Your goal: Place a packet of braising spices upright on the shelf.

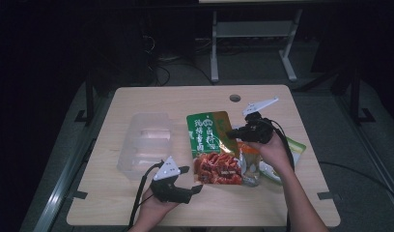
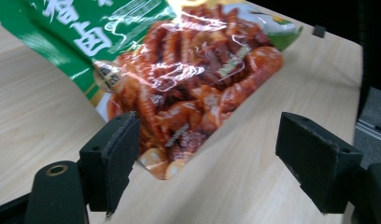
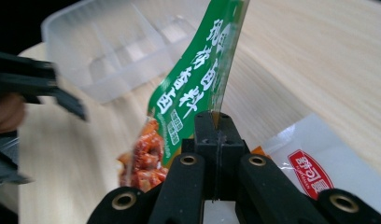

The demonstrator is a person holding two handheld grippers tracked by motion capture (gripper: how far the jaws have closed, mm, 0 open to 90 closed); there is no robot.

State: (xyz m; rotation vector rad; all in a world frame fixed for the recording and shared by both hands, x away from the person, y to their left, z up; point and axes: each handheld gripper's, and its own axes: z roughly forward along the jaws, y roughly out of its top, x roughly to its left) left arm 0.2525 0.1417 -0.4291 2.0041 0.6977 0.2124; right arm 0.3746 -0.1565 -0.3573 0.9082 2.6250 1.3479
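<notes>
— The table [image 1: 137, 101]?
— Pale wood, dark room, metal frame [image 1: 253, 38] at twelve o'clock.
— Tools?
— Right tool [image 1: 232, 133] pinches the green snack bag [image 1: 209, 133] mid-table; left tool [image 1: 195, 180] spread at six, clear tray [image 1: 144, 142] at nine.

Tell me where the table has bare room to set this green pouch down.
Bare wood runs along the far edge of the table beyond the clear tray, and at the near-left corner. The right side is crowded with other packets beside the green pouch.

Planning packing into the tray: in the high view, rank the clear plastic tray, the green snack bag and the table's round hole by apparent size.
1. Clear plastic tray and green snack bag: too close to rank; the bag is lifted by the right claw.
2. Round hole, far smallest.
</notes>
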